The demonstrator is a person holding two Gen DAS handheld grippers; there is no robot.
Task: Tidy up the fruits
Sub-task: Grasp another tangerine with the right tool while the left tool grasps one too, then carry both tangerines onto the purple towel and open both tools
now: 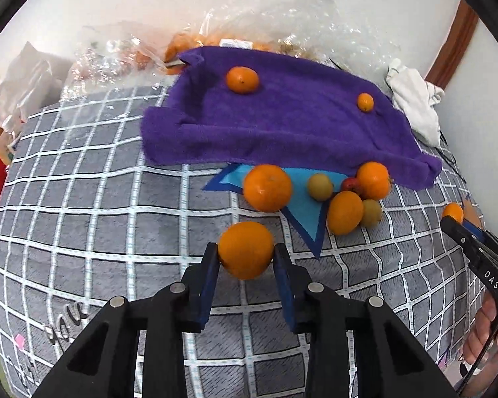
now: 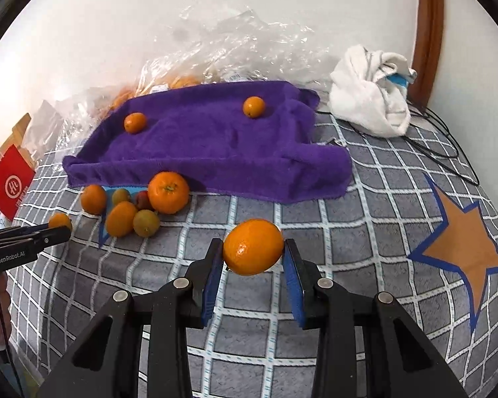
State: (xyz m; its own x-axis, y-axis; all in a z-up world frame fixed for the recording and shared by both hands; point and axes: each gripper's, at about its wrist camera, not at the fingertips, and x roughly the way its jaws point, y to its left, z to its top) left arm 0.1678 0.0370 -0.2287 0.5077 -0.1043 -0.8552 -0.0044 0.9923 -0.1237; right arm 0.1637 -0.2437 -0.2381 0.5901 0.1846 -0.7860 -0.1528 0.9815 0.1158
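My left gripper [image 1: 245, 255] is shut on an orange [image 1: 245, 248] and holds it above the checked bedcover. My right gripper [image 2: 253, 252] is shut on another orange [image 2: 253, 247], also above the cover. A pile of oranges [image 1: 267, 187], two yellow-green fruits [image 1: 320, 186] and a small red fruit [image 1: 350, 184] lies by the blue star patch [image 1: 302, 205] at the front edge of the purple towel [image 1: 282, 126]. Two small oranges [image 1: 242, 79] sit on the towel. The pile also shows in the right wrist view [image 2: 167, 192], with the left gripper [image 2: 54, 233] at its left.
Clear plastic bags [image 2: 215, 56] holding more oranges lie behind the towel by the wall. A crumpled white cloth [image 2: 372, 99] and a black cable [image 2: 441, 142] lie at the right. An orange star patch [image 2: 464, 252] is on the cover. A red box [image 2: 10, 185] stands left.
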